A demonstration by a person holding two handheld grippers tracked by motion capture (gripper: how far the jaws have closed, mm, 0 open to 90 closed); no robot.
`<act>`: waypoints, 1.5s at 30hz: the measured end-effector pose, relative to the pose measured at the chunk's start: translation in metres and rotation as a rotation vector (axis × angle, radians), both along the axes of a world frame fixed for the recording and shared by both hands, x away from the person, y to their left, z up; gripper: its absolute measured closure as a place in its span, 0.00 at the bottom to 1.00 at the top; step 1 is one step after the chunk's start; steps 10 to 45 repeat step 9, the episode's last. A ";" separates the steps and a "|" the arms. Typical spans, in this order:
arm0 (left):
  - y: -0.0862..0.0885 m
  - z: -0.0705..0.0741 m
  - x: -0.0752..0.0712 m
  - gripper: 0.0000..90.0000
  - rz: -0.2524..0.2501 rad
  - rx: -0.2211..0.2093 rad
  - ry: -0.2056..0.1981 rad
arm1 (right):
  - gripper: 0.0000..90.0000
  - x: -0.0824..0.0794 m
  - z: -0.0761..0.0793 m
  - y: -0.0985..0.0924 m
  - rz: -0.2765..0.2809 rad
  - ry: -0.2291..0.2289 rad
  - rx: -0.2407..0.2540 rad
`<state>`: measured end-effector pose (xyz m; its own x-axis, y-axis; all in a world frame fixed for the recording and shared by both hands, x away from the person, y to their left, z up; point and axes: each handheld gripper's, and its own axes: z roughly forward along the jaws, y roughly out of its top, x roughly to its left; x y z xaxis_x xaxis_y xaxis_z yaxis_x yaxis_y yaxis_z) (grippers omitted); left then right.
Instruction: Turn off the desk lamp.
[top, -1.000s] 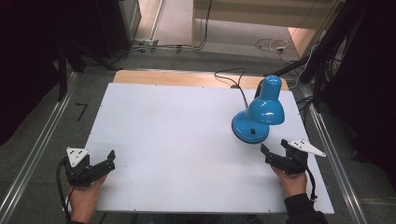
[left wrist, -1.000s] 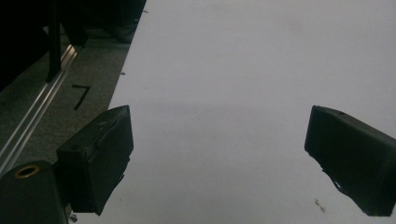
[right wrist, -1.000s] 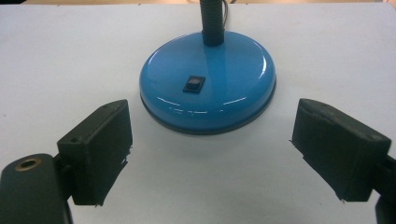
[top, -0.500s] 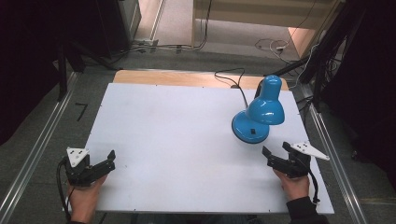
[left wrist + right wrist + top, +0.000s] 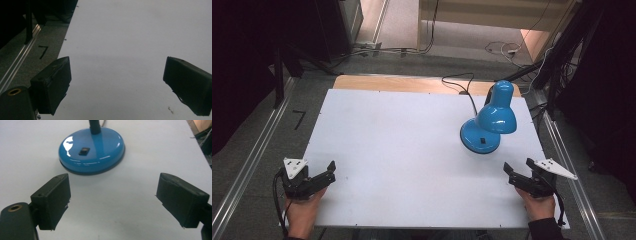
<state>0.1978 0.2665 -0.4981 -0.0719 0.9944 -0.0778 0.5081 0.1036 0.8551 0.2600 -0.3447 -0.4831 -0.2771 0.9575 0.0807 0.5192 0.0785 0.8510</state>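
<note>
Overhead, the blue lamp stands right of centre on the white bench; the left tool sits lower left, the right tool lower right, near the lamp. Left gripper view: jaws spread wide, nothing between. Right gripper view: jaws wide apart, lamp base at upper centre.

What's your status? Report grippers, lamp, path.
Left gripper open, empty, near corner. Right gripper open, empty, short of the lamp. Lamp upright on the table, switch facing the right gripper. Nothing between.
</note>
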 end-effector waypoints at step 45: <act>-0.001 0.000 0.001 0.09 -0.005 0.006 0.001 | 0.12 0.001 -0.017 -0.024 -0.102 0.018 -0.089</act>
